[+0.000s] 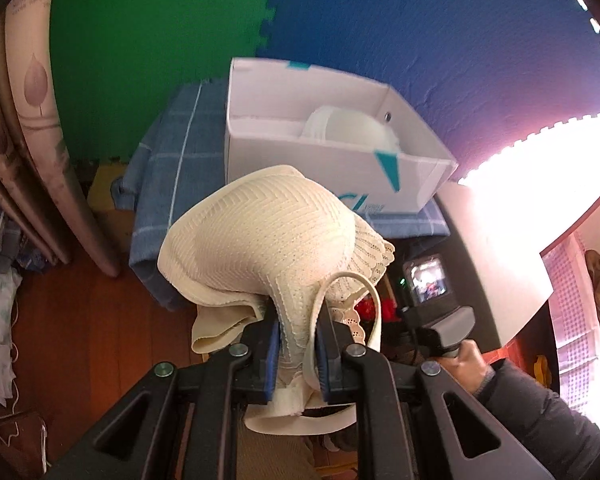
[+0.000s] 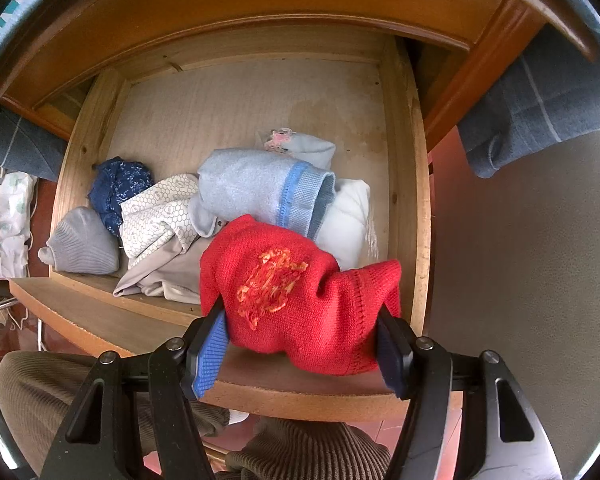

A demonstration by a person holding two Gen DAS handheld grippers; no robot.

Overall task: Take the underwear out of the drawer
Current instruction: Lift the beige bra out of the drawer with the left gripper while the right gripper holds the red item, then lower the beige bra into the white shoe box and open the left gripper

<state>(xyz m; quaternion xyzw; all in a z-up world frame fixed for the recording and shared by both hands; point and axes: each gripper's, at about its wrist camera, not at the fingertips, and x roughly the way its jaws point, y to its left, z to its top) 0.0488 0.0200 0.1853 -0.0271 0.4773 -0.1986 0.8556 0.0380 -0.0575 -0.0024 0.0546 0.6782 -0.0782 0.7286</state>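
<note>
My left claw (image 1: 296, 344) is clamped tight on a cream bra (image 1: 260, 240), held up in front of the white box (image 1: 332, 168) at twelve o'clock. My right claw (image 2: 300, 336) grips a red knit garment (image 2: 296, 292), jaws half spread, over the drawer (image 2: 404, 200). The dangling strap (image 1: 376, 312) could snag; the bulky red piece may slip.

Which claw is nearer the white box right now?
Left. The left claw, shut on a cream bra, is raised just in front of the white box. The right claw is down over the drawer, gripping a red garment.
</note>
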